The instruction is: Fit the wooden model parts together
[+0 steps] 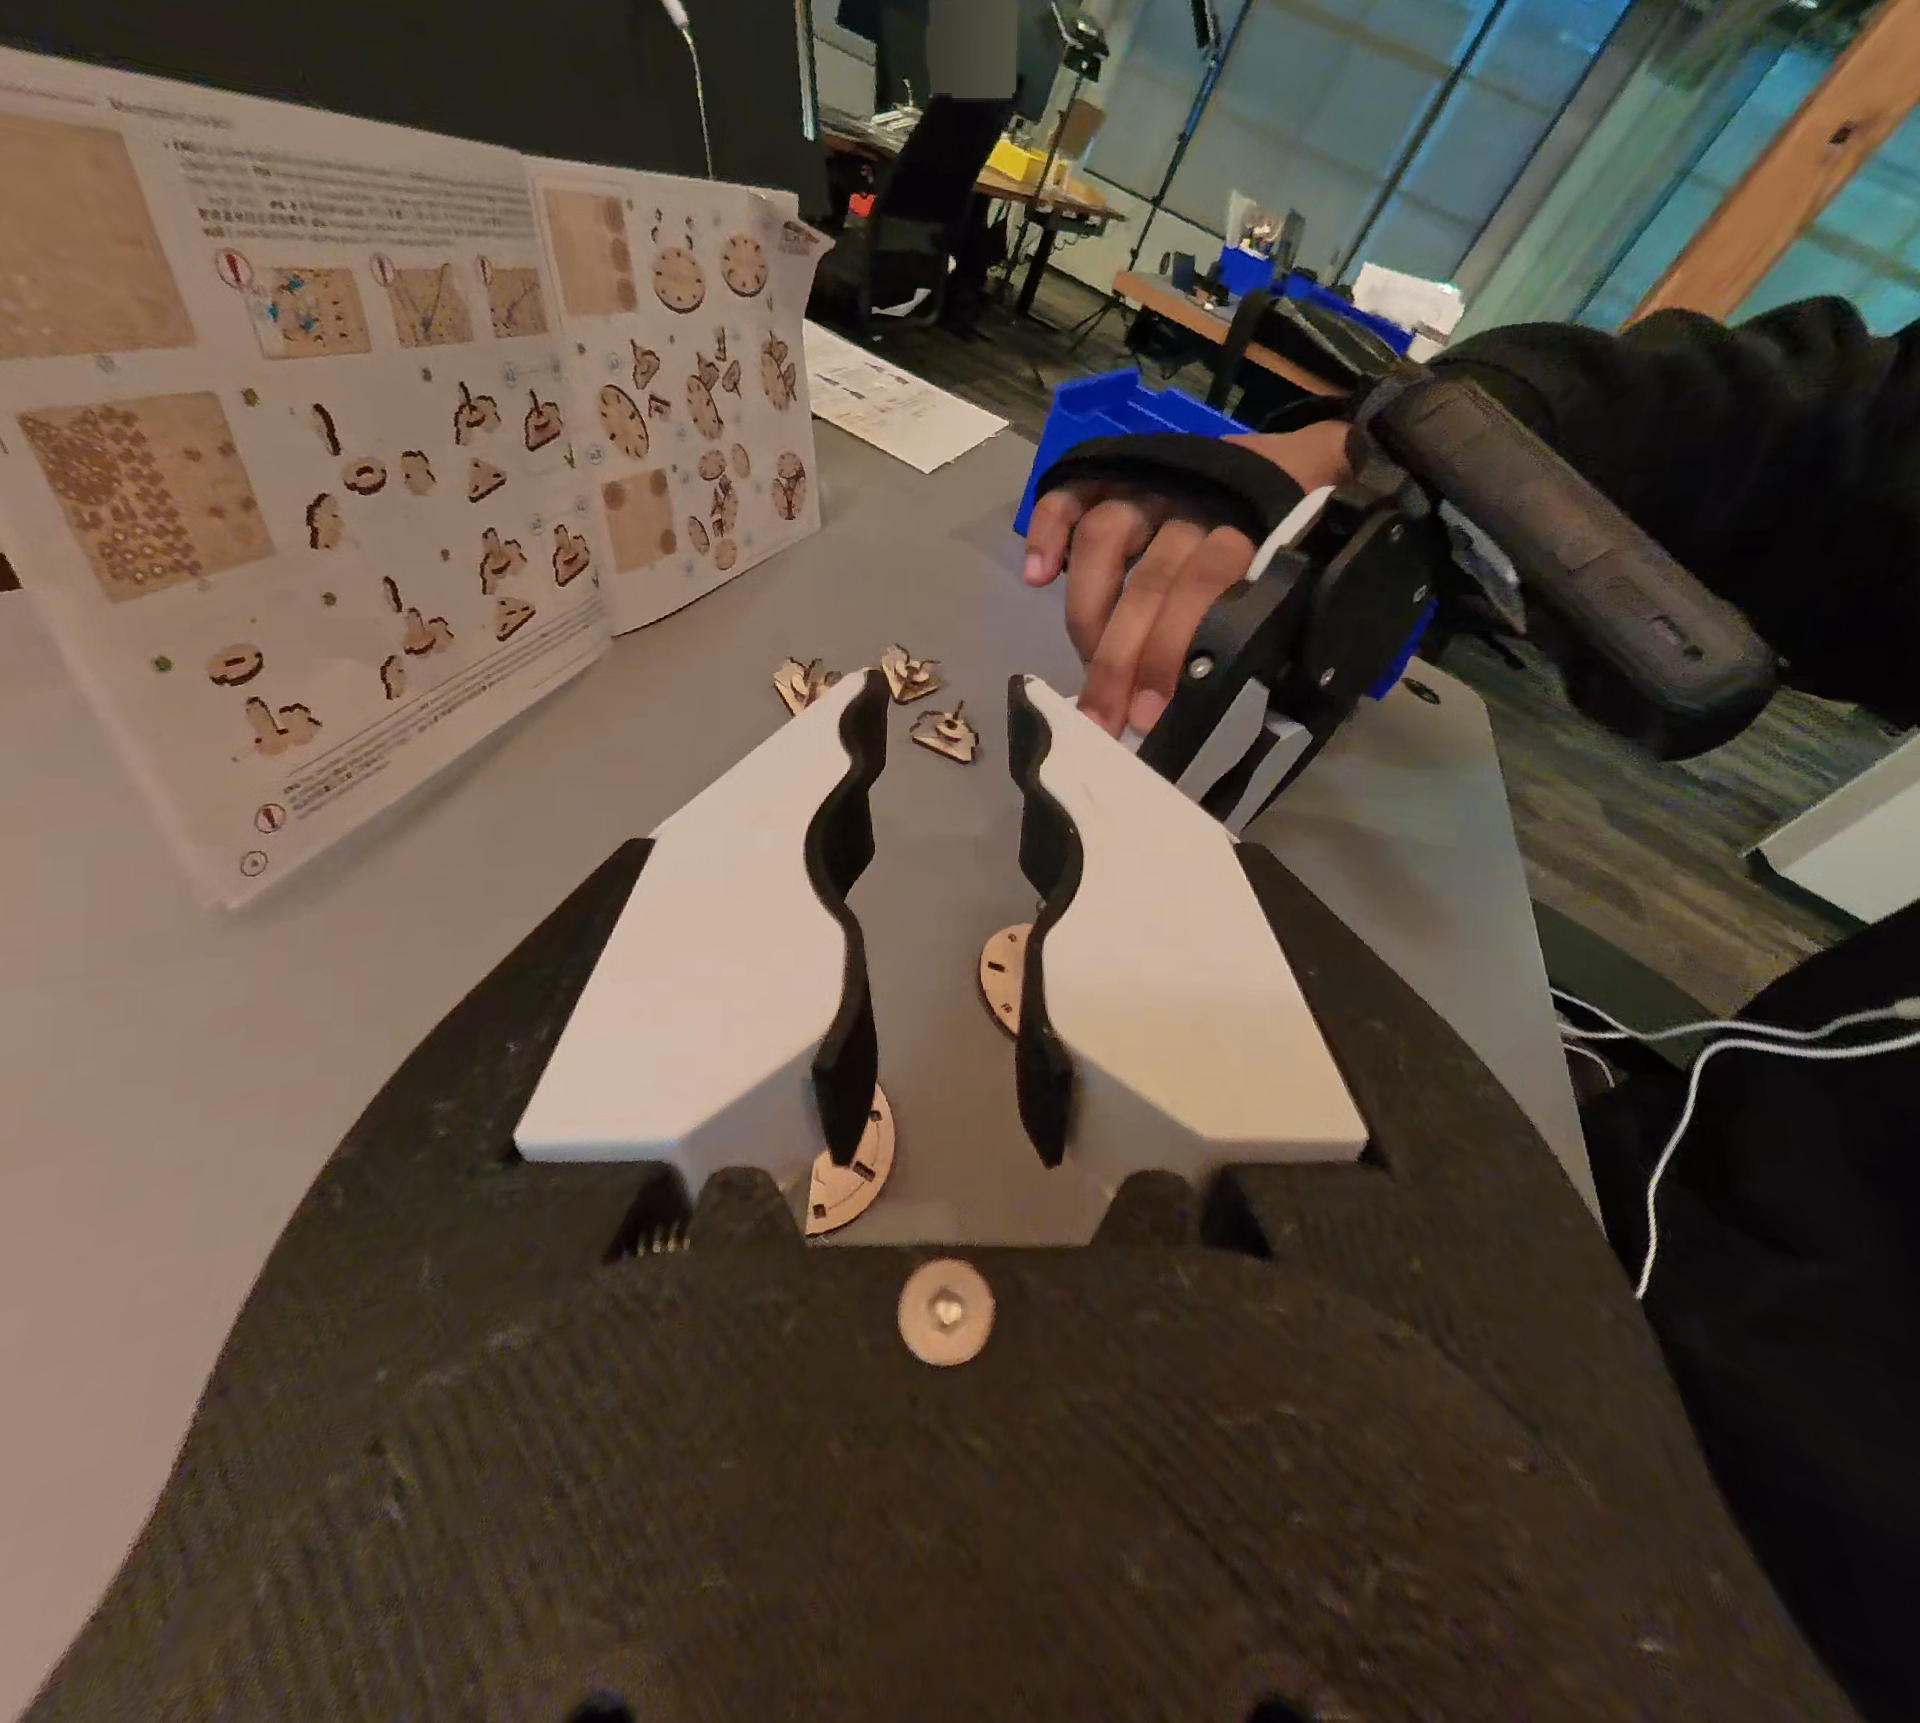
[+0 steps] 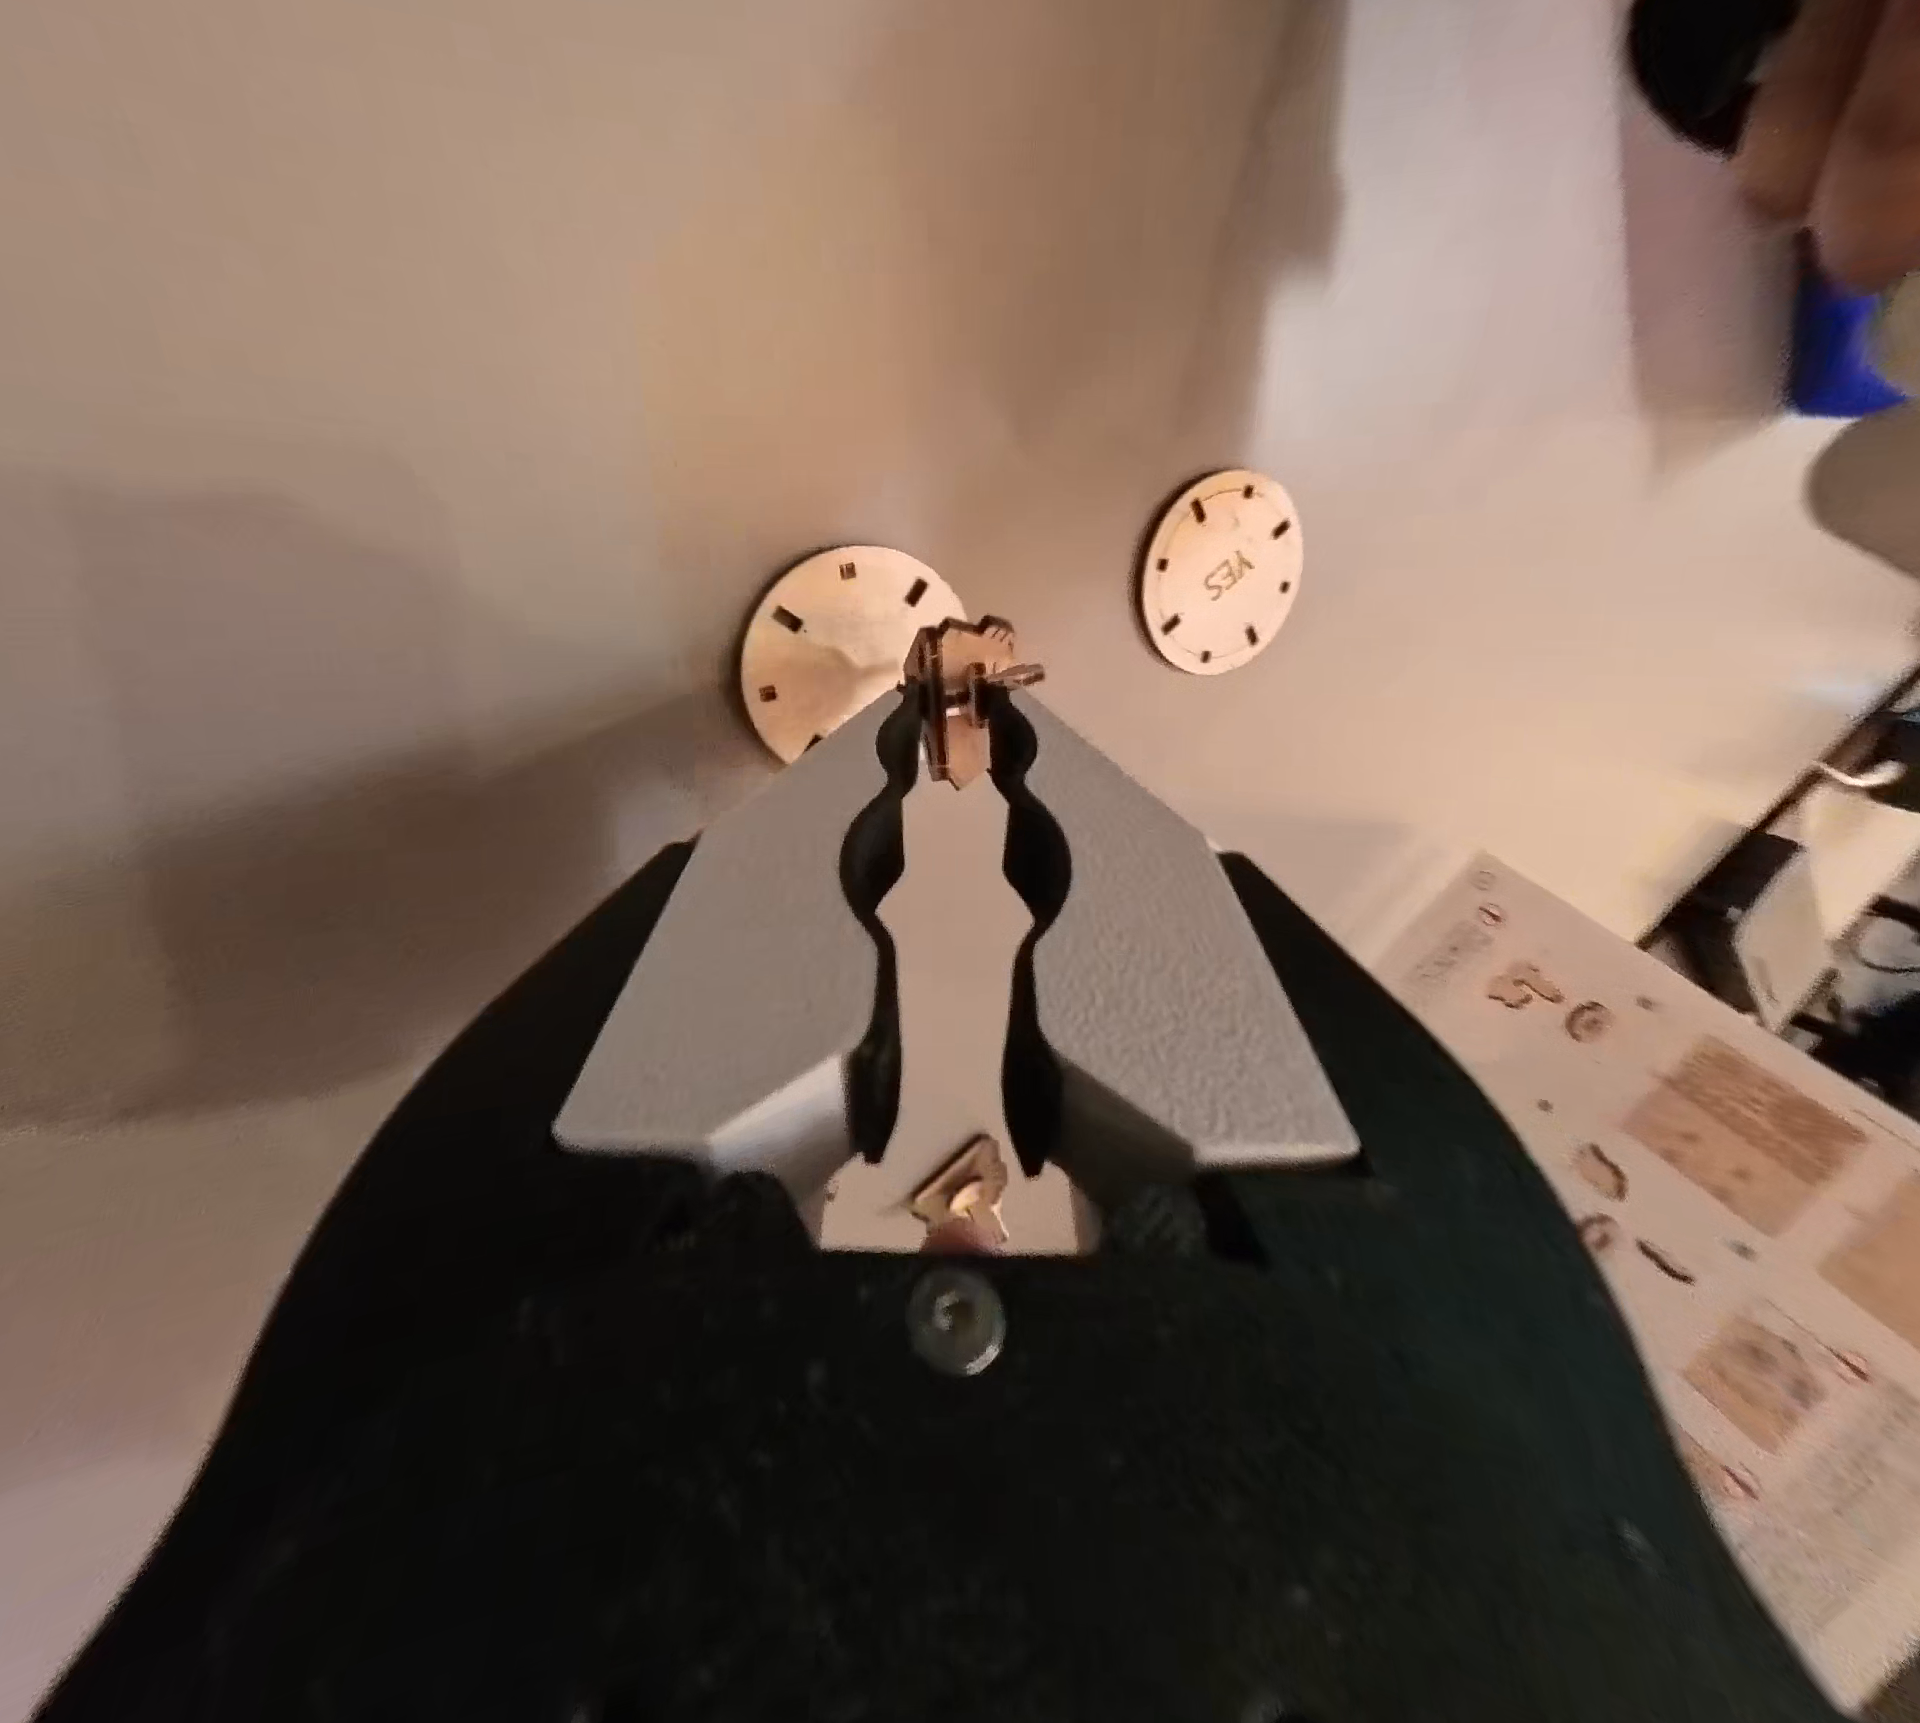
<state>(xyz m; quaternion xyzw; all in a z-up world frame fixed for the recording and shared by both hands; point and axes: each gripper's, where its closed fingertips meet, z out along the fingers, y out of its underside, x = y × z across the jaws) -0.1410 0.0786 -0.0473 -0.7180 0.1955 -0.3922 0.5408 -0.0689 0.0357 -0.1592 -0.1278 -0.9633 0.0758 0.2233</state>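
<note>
My left gripper is open and empty above the grey table. Three small wooden assemblies lie just ahead of its tips: one on the left, one in the middle and one nearest. Two slotted wooden discs lie under its fingers. My right gripper is shut on a small wooden assembly and holds it over one wooden disc. A second disc lies to the right. The right gripper also shows in the left wrist view, held by a hand.
An open instruction booklet stands at the left of the table and shows in the right wrist view. A blue bin and a paper sheet lie at the far side. The table edge runs along the right. The gap from one gripper's tips to the other's is roughly 15 centimeters.
</note>
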